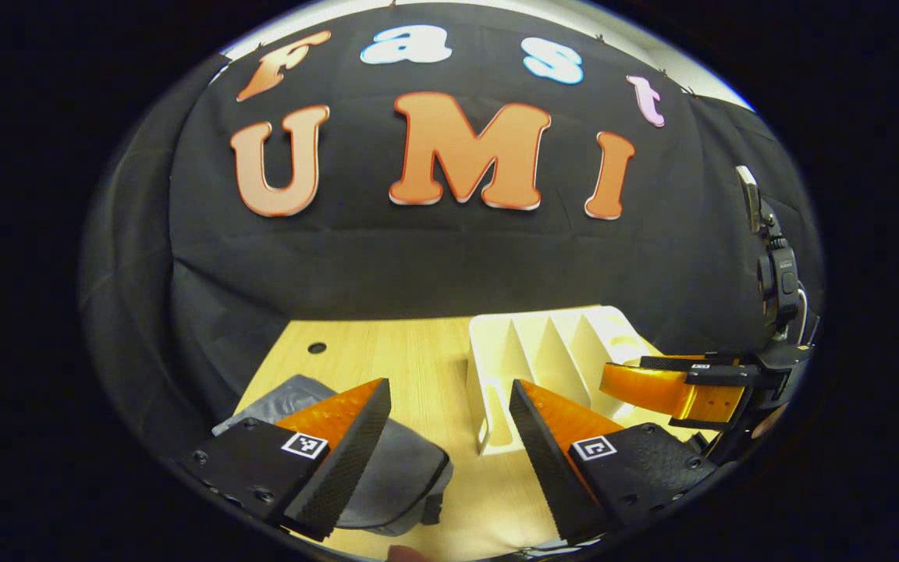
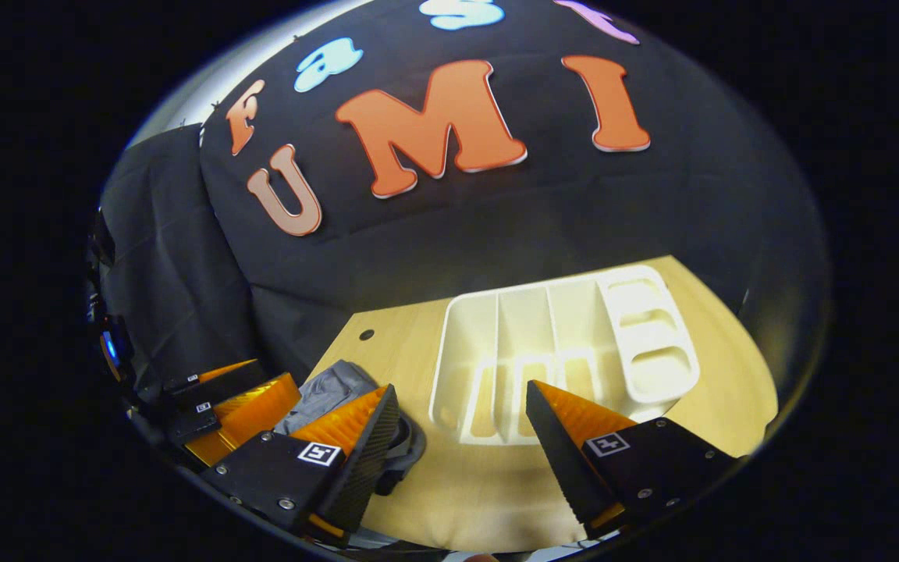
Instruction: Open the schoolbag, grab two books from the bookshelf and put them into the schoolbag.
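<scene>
Hovering over the wooden table, left gripper spread wide, holding nothing. Grey schoolbag near left under it; white bookshelf right, slots bare. Right gripper at far right edge.

Right gripper view: right gripper parted, empty. Bookshelf ahead; schoolbag left, beside left gripper, whose state I cannot tell from here.

Your left gripper hangs with its jaws spread wide and nothing between them. Your right gripper is level beside it, jaws likewise wide apart and holding nothing.
</scene>
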The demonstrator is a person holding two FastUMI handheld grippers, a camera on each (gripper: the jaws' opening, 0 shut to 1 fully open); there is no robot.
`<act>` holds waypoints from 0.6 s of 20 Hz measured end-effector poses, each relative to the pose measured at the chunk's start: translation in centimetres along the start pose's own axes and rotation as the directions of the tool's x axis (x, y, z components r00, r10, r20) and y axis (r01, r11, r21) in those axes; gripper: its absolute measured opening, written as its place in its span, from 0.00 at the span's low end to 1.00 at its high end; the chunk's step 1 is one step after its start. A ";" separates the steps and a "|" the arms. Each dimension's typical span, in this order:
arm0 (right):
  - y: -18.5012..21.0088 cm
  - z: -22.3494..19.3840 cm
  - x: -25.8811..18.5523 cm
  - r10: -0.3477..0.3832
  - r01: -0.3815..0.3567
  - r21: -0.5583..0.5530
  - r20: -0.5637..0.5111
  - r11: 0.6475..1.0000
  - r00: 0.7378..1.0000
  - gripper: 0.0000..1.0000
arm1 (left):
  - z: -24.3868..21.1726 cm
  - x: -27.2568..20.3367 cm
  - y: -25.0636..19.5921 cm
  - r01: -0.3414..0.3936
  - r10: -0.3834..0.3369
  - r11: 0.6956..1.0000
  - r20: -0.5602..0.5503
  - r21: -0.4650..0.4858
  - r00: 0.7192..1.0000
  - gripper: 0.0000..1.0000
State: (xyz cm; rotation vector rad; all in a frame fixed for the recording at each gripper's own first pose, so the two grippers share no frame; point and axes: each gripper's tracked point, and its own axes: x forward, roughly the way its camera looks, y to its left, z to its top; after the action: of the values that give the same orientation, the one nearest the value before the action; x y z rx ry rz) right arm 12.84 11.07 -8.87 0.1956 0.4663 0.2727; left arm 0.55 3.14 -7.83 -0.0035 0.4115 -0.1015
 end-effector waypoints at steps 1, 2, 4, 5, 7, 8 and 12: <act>-0.8 1.2 -0.9 -0.014 0.016 -0.046 0.040 0.999 0.999 0.98 | 0.8 -1.0 -1.1 -0.016 0.017 1.000 0.040 -0.007 0.999 0.98; -1.8 2.2 -2.0 -0.025 0.032 -0.087 0.077 0.996 0.997 0.98 | 1.8 -1.6 -1.8 -0.027 0.029 0.999 0.081 -0.023 0.996 0.98; -2.8 4.2 -3.8 -0.035 0.057 -0.142 0.153 0.988 0.988 0.98 | 3.1 -2.7 -3.3 -0.033 0.040 0.998 0.143 -0.054 0.989 0.97; -3.2 5.1 -4.5 -0.037 0.067 -0.159 0.184 0.985 0.982 0.98 | 3.9 -3.3 -3.8 -0.039 0.049 0.997 0.172 -0.062 0.984 0.97; -3.8 6.7 -6.0 -0.044 0.087 -0.175 0.234 0.981 0.971 0.98 | 5.4 -4.6 -4.9 -0.044 0.061 0.996 0.240 -0.077 0.969 0.98; -3.9 7.6 -6.5 -0.040 0.088 -0.177 0.259 0.980 0.965 0.98 | 6.3 -5.2 -5.5 -0.043 0.063 0.996 0.279 -0.078 0.958 0.97; -4.7 10.3 -9.0 -0.053 0.127 -0.190 0.355 0.974 0.933 0.97 | 7.9 -7.1 -6.3 -0.089 0.105 0.994 0.364 -0.061 0.925 0.97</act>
State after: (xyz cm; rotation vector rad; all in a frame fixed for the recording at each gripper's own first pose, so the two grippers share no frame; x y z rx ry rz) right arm 10.95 2.62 2.73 0.0127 0.0916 0.1893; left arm -3.42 -2.58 2.42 -0.0444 0.0379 0.0073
